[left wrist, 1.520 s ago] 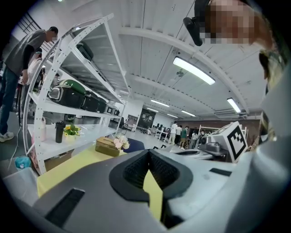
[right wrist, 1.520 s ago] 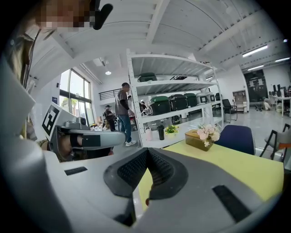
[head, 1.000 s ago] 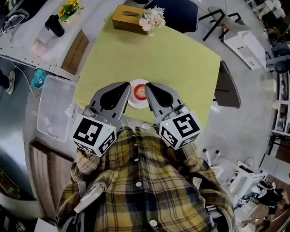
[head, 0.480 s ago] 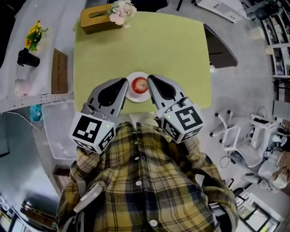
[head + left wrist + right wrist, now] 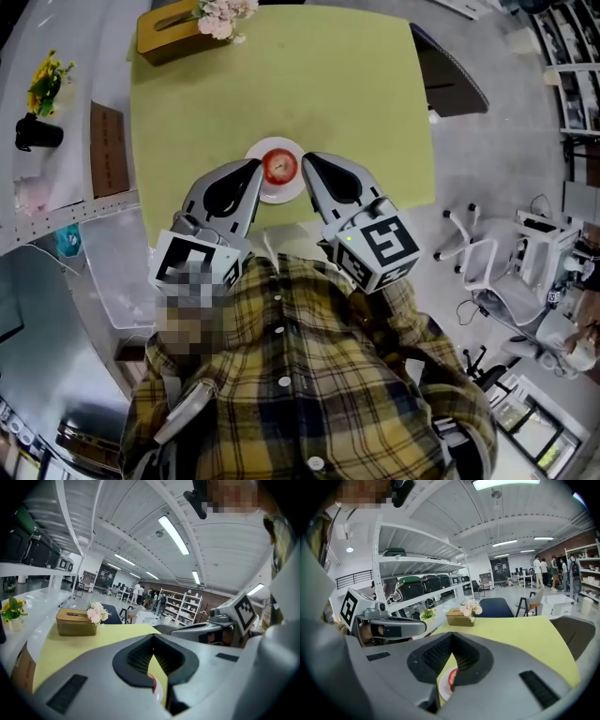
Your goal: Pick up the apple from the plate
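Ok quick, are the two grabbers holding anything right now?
Left gripper: closed, holding nothing.
Right gripper: closed, holding nothing.

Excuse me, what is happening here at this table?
A person in a checked shirt holds a gripper in each hand over a yellow-green table. A red apple lies on a small white plate there. The left gripper and right gripper point toward it from either side, both shut and empty. The apple is not yet picked up.

Matt yellow-green table [image 5: 356, 94], glossy white plate [image 5: 262, 148], shiny red apple [image 5: 279, 166], matt grey, perhaps plastic, jaws.
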`<state>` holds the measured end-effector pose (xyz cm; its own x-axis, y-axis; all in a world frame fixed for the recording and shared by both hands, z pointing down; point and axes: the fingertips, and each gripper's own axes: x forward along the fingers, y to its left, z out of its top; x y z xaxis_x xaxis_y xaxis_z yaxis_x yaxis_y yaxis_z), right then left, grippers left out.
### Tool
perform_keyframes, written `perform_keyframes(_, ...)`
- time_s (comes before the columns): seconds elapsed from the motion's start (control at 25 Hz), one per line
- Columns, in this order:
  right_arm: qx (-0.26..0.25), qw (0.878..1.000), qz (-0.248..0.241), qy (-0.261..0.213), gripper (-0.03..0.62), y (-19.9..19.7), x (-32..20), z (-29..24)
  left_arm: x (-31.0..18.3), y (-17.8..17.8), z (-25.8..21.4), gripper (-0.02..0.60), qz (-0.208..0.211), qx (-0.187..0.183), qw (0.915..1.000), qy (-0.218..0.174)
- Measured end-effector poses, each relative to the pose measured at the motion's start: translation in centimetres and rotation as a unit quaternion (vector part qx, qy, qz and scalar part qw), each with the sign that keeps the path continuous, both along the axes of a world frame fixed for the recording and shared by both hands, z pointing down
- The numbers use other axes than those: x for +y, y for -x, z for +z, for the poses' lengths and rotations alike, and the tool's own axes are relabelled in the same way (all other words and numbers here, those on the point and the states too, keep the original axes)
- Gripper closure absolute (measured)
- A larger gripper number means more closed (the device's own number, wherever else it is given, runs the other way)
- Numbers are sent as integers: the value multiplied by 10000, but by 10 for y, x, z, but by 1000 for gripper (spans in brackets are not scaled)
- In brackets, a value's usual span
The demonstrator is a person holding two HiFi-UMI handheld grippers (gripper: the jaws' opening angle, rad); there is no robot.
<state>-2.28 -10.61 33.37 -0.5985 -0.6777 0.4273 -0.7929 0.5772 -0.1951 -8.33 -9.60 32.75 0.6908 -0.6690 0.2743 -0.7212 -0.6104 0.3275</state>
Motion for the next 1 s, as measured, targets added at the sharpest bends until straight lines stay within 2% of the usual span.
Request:
perform_keyframes(0.52,19,9994,-306,181,597,-5,2,30,2,-9,41,575,-289,-187,9993,143)
perform_keyframes(0.96,-57,9988,-265,405,597,-19,-5,52,-3,-21,60,568,-186,-267,9993,190)
perform_keyframes(1.0,-72,9988,-241,429,597,-24,-7,53,-3,-25,62,543,-165,-284,9992,216)
